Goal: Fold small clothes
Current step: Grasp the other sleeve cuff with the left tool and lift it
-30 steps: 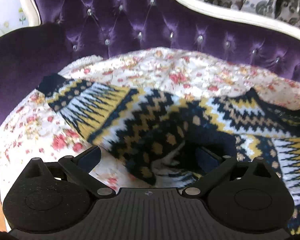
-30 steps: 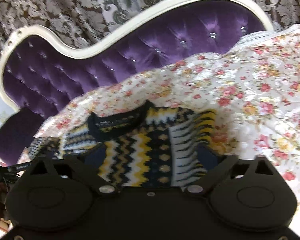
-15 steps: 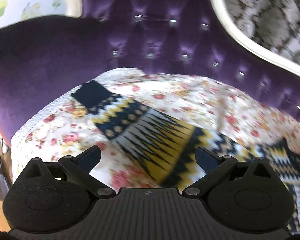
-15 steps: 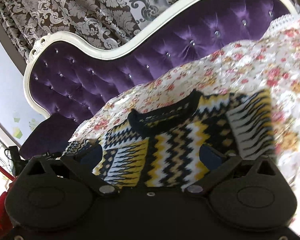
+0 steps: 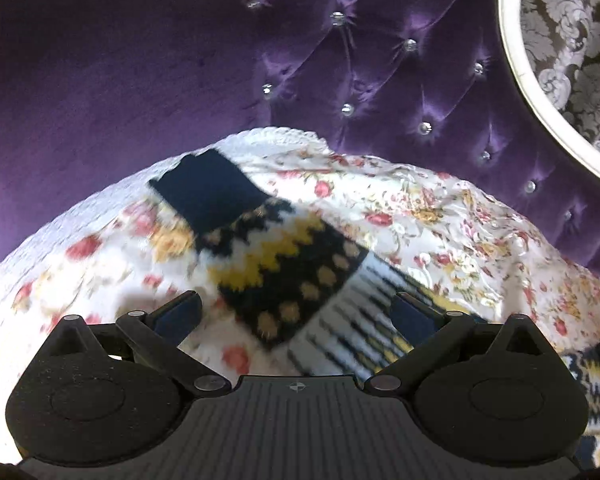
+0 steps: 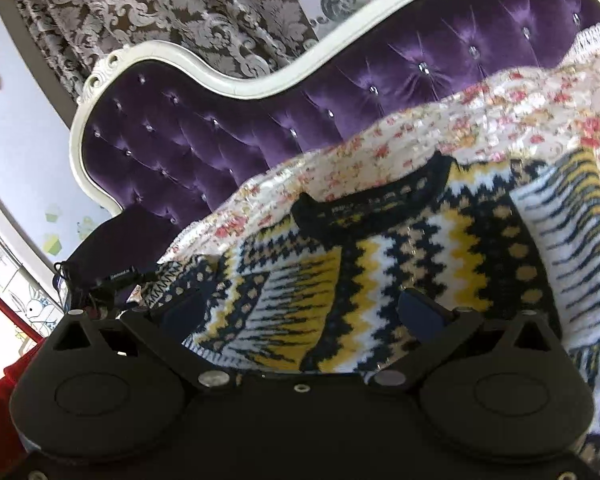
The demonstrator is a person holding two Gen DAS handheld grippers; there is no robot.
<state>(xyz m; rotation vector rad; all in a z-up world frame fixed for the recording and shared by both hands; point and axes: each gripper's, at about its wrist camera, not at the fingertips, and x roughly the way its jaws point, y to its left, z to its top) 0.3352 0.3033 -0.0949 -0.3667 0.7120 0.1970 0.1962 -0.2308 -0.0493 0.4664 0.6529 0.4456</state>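
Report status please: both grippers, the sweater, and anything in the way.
Left gripper: jaws open, over the sleeve. Right gripper: jaws open, over the sweater body. Sweater spread on floral cover, unfolded. Nothing in the way.

- Left wrist view: close above the floral cover's left edge, facing the sofa back.
- Right wrist view: low, near, looking leftward over the sweater; both share it.

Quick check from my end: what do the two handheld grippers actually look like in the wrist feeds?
Both look alike. The left gripper has a matte black ribbed body with a small round crosshair mark, two round black pads, silver pivot bolts on angled black links, and dark blue fingers. The right gripper shows the same black links, silver bolts and dark blue fingers, with a smooth body.
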